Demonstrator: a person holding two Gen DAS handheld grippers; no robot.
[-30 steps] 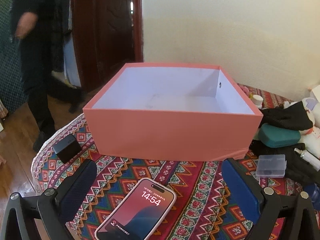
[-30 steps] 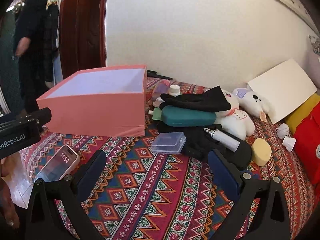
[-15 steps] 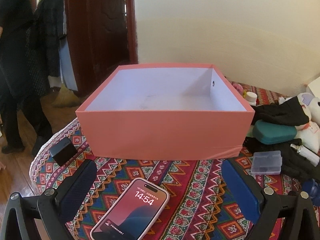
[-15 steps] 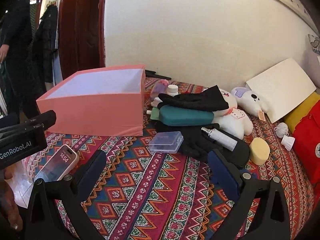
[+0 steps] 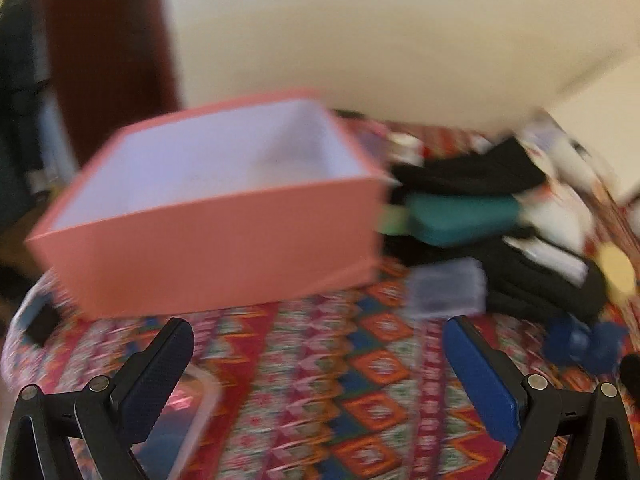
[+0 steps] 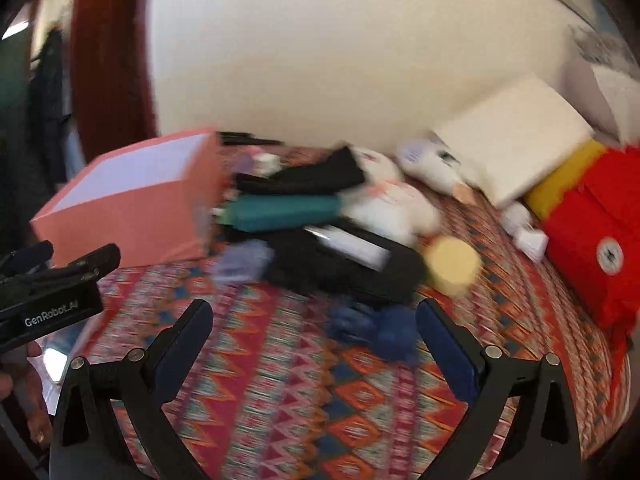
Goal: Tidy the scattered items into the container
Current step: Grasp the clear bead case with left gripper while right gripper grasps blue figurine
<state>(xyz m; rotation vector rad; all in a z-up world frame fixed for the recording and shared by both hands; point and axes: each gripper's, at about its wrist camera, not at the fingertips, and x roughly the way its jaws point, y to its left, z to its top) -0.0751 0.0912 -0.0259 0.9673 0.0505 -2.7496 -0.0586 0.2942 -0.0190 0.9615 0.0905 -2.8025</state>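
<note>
Both views are blurred by motion. A pink box [image 5: 224, 240] [image 6: 132, 208] with a white inside stands open on the patterned cloth. To its right lies a heap: a teal case [image 5: 460, 216] [image 6: 284, 210], black cloth [image 5: 472, 172], a clear plastic case [image 5: 444, 290], a white plush toy [image 6: 388, 200], a yellow sponge [image 6: 452, 266] and a blue crumpled item [image 6: 376, 330]. My left gripper [image 5: 316, 364] is open over the cloth in front of the box. My right gripper [image 6: 314, 344] is open, with the blue item just ahead between its fingers.
A phone [image 5: 180, 428] lies at the near left edge under my left finger. A small black box [image 5: 40, 322] sits at the table's left rim. A white board [image 6: 508, 140], a yellow and a red box [image 6: 592, 232] crowd the right side. A dark door stands behind.
Both grippers have swung to the right: the pink box has slid left in both views and the heap of items now sits nearer the middle. Both stay open.
</note>
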